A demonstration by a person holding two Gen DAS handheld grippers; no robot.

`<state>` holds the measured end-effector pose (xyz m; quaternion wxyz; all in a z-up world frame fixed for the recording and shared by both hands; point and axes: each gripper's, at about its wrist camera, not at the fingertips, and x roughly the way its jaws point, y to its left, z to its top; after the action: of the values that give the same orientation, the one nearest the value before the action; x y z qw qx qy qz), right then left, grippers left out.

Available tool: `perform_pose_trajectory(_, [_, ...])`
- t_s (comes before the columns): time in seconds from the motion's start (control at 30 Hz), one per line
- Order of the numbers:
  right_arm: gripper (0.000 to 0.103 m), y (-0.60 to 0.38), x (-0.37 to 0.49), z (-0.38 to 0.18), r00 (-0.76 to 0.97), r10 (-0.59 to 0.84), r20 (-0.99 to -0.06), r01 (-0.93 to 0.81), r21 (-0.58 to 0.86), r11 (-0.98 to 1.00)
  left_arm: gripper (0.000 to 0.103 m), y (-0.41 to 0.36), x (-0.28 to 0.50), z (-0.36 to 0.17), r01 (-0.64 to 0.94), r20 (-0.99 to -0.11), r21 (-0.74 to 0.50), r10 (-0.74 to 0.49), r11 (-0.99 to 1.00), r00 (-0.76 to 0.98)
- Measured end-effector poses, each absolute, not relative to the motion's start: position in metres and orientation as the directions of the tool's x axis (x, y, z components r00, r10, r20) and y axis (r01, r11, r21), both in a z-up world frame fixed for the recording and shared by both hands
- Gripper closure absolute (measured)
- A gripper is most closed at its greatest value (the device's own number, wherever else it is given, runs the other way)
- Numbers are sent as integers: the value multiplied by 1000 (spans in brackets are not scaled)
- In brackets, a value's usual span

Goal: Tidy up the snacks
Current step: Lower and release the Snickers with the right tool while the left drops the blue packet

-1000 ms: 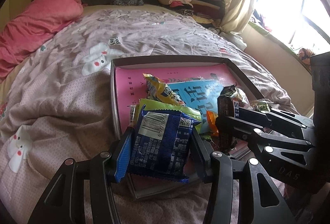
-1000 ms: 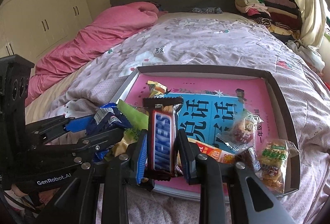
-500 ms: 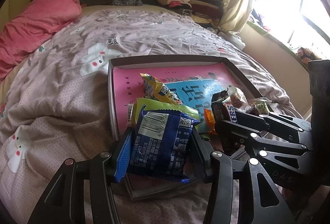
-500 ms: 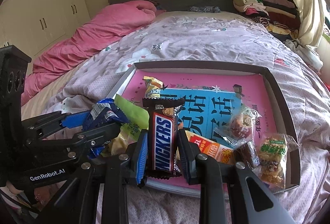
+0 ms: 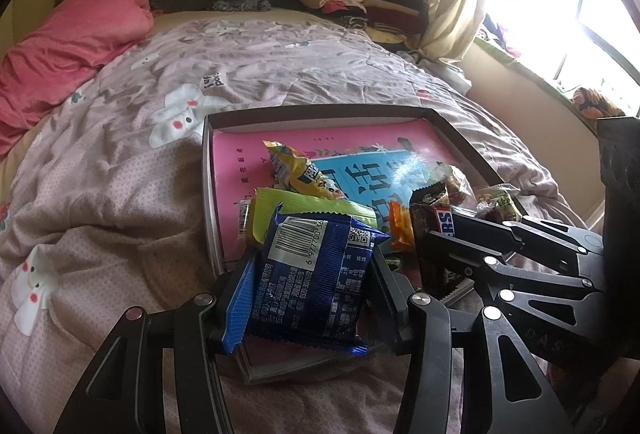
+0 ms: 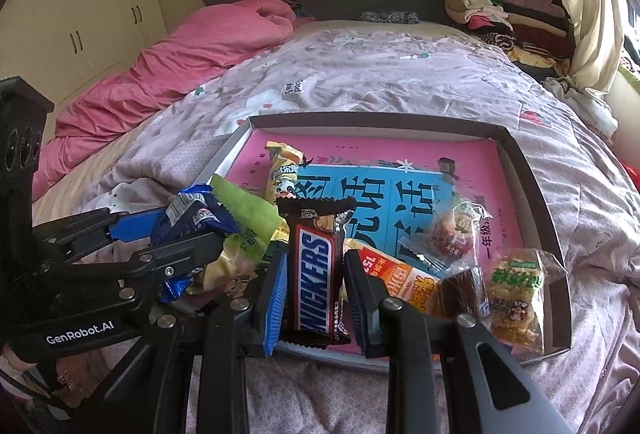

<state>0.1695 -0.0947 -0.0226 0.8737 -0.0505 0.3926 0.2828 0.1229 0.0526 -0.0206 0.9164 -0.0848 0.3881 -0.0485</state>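
My left gripper (image 5: 310,290) is shut on a blue snack packet (image 5: 316,274), held over the near left corner of a shallow grey-rimmed box (image 5: 320,114) with a pink and blue bottom. My right gripper (image 6: 316,286) is shut on a Snickers bar (image 6: 316,270), held over the box's near edge (image 6: 532,170). Each gripper shows in the other's view: the left gripper (image 6: 168,246) with the blue packet (image 6: 192,214), and the right gripper (image 5: 448,246) with the bar (image 5: 434,222). A green packet (image 5: 304,202), a yellow packet (image 6: 282,170), an orange packet (image 6: 400,274) and several small wrapped sweets (image 6: 512,290) lie in the box.
The box lies on a bed with a lilac quilt (image 6: 380,74). A pink duvet (image 6: 180,58) is bunched at the left. Folded clothes (image 6: 500,10) are piled at the headboard's right. White wardrobes (image 6: 80,6) stand left, a curtain and window (image 5: 560,14) right.
Both grippers keep their hold on their snacks. Both have drifted slightly relative to the box, so the box sits a little further left in the left wrist view.
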Motion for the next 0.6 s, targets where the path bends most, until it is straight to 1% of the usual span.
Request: perform_pose_trajectory(0.6, [74, -102, 163, -17, 539, 463, -704, -534, 140, 834, 48, 47, 122, -22, 39, -703, -193, -166, 980, 692])
